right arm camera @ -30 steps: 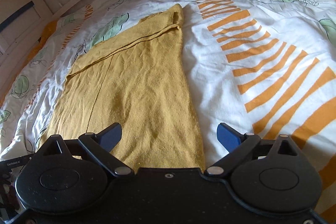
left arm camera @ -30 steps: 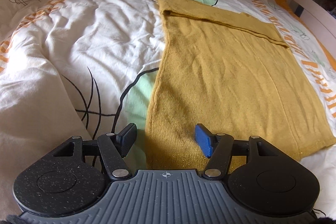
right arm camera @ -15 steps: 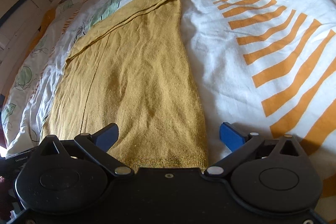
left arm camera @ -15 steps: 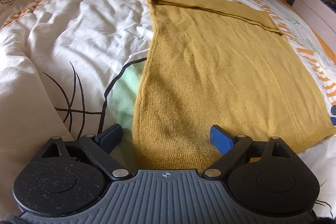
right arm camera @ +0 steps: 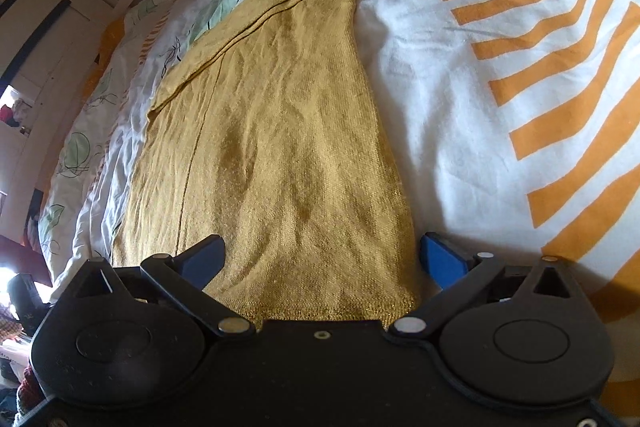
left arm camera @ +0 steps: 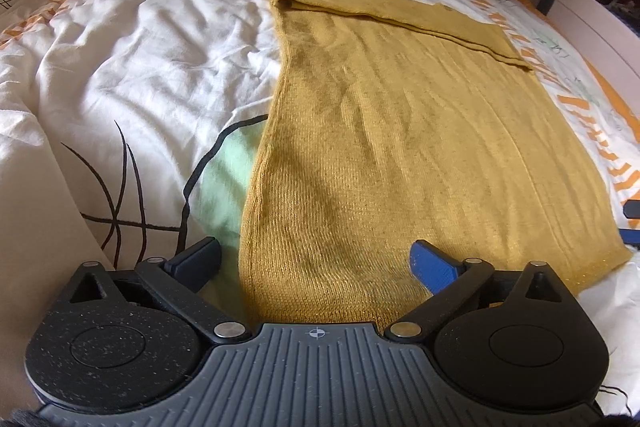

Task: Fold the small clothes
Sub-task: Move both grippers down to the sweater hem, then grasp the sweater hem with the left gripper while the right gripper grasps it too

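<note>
While spread flat on the patterned bed cover [left arm camera: 132, 59], mustard knit garment [left arm camera: 400, 131] runs from the lower middle to the upper right of the left view, top edge already turned over as a narrow band. Probably laid out smooth so the next fold lands square.

Left gripper [left arm camera: 316, 259] at the near-left corner of the hem: jaws just been opening, now spread wide and released, garment's side edge lying between them but not pinched. Right gripper [right arm camera: 324, 259] at the near-right corner: jaws fully spread, nothing clamped, one finger over the knit and the other over white cover, hem just ahead.

Likely placed at both hem corners so each can nip a corner and carry the hem toward the folded band. Not yet grasped; thin knit may bunch if pinched unevenly.
</note>
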`<action>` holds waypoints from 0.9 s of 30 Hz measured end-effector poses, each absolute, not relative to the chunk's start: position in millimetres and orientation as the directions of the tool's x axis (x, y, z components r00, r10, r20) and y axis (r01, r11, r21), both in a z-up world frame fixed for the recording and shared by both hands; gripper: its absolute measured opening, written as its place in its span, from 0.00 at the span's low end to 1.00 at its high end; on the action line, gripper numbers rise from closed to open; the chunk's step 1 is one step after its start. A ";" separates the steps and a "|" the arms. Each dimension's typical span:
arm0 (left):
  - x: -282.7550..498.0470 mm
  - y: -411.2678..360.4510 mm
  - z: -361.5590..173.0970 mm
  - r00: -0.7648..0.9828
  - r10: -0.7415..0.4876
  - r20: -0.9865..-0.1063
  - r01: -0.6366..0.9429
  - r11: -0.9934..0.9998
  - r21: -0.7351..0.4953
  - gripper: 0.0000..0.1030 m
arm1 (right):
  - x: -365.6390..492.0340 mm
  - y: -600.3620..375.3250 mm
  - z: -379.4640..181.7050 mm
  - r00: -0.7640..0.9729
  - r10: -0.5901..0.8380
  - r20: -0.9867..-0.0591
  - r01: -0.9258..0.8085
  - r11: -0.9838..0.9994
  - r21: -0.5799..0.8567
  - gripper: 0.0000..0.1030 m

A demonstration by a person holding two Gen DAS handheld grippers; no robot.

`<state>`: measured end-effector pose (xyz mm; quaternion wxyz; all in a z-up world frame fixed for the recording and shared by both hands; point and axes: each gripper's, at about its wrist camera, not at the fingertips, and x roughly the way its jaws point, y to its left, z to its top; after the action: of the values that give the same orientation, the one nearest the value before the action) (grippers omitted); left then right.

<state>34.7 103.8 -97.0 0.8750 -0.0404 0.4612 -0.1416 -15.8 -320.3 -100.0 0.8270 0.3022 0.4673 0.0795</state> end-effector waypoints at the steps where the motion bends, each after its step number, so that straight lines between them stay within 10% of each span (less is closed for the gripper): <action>1: 34.2 104.9 -96.3 0.532 -0.292 -0.795 0.211 0.955 -0.209 0.98 | -15.8 -321.5 -100.3 0.551 0.422 -0.720 0.151 0.798 0.583 1.00; 20: 24.1 116.5 -86.1 0.514 -0.292 -0.806 0.181 0.956 -0.231 0.47 | -13.5 -323.4 -96.3 0.473 0.513 -0.716 0.142 0.758 0.637 0.99; 23: 25.1 122.8 -85.0 0.518 -0.308 -0.798 0.150 0.951 -0.269 0.27 | -14.8 -324.3 -96.0 0.471 0.482 -0.739 0.168 0.773 0.612 0.72; 25: 25.8 126.9 -84.2 0.517 -0.326 -0.792 0.131 0.944 -0.303 0.16 | -15.8 -325.0 -100.1 0.455 0.485 -0.747 0.190 0.767 0.613 0.20; 27: 25.6 130.1 -82.2 0.523 -0.337 -0.783 0.112 0.938 -0.329 0.05 | -18.1 -325.1 -103.7 0.447 0.499 -0.742 0.195 0.756 0.625 0.19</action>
<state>25.6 130.1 -82.2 0.8643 -0.1194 0.4710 -0.1298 -18.1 -325.1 -103.7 0.7816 0.3356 0.5167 0.0972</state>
